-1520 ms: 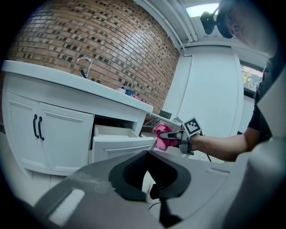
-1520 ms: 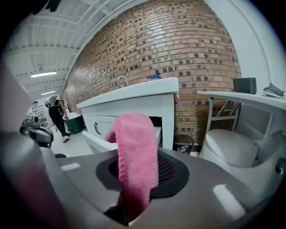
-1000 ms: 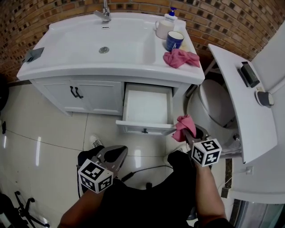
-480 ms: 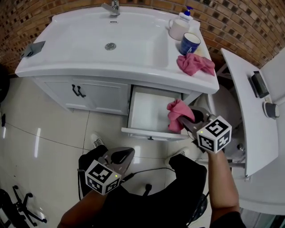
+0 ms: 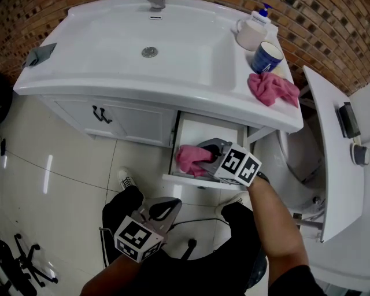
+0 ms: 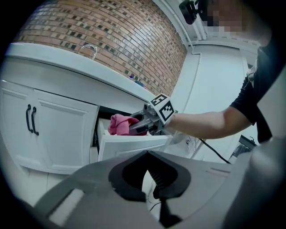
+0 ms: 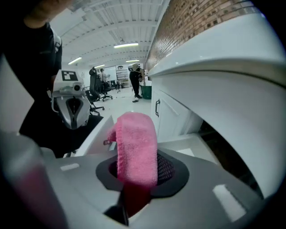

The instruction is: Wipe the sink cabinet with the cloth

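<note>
Now the right gripper, clenched on the pink cloth, had swung from outside the sink cabinet into its open drawer. Wiping there looked ready to begin. The left gripper hung closed and empty.

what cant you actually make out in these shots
- Head view: the floor of the drawer under the cloth is covered by the cloth and the right claw, so contact cannot be told.
- Head view: the top of the faucet is cut off by the upper edge.
- Head view: the print on the mug is too small.
- Left gripper view: the drawer's inside is hidden by its own front panel.
</note>
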